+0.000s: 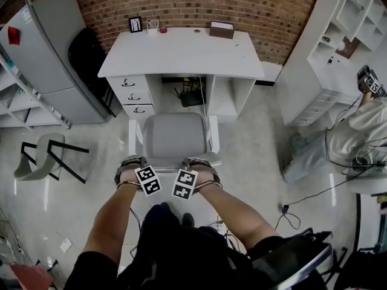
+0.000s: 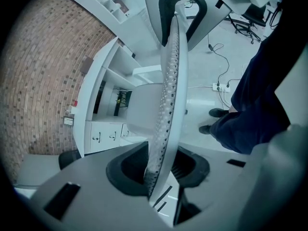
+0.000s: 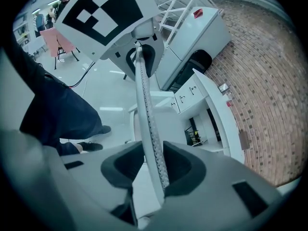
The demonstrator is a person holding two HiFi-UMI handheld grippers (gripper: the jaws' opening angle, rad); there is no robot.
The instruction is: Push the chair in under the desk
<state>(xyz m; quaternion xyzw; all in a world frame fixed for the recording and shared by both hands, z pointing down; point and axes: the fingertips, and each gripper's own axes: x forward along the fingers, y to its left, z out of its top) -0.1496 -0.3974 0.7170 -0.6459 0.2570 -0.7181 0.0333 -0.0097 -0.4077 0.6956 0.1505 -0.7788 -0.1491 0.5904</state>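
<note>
The left gripper [image 1: 132, 164] and right gripper [image 1: 200, 164] pinch the grey perforated chair back [image 2: 168, 81], a hold for pushing it under the white desk [image 1: 181, 53].

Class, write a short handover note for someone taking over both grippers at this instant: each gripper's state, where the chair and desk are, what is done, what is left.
Left gripper: closed on the top edge of the backrest.
Right gripper: closed on the same edge, beside the left one.
Chair: faces the desk, with its seat out in front of the desk's opening, not under the top.
Done: both grips are set.
Left: push the chair straight in under the desk, then let go.
</note>
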